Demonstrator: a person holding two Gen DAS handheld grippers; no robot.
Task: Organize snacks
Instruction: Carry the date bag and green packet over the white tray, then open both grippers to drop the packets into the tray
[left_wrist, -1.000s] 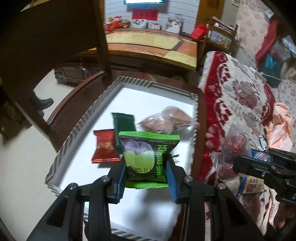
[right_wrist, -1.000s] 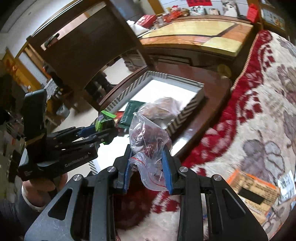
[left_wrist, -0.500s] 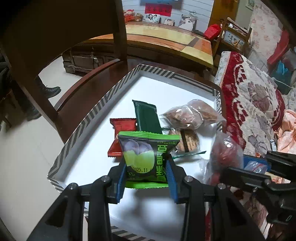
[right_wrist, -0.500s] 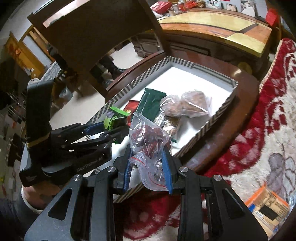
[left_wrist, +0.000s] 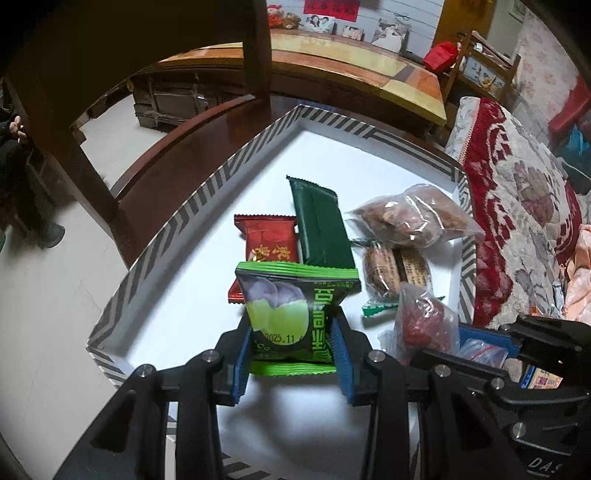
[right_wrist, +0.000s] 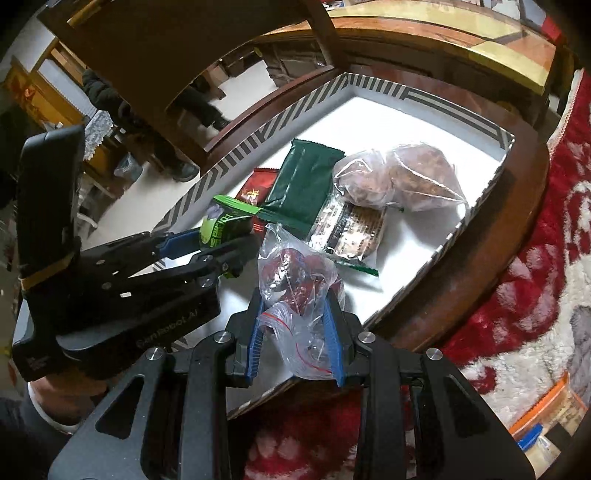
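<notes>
both carrying, both over the tray (left_wrist: 192, 206) now. left gripper (left_wrist: 291, 347) has its jaws clamped on the green snack packet (left_wrist: 295, 314), holding it upright above the near white floor of the tray, in front of the red packet (left_wrist: 271, 245). right gripper (right_wrist: 295, 332) has its jaws narrow on a clear zip bag of red fruit (right_wrist: 295, 280), gripped low by the seal end, bag bulging above the jaws, over the near right corner of the tray. to place well, i'd bring each one low before letting go, green packet into the bare patch near the red one, zip bag into the bare strip beside the clear-wrapped biscuits (right_wrist: 351, 229), and keep the two grippers apart since they sit close side by side. don't drop the bag onto the biscuits or the big bag of brown pieces (right_wrist: 399, 177). green packet: glossy pillow pack, crimped bright green ends, dark face with a pale green fruit print. dark green bar (left_wrist: 321, 229) lies flat next to the red packet. tray sits on a round dark wood bench (right_wrist: 509, 206).
</notes>
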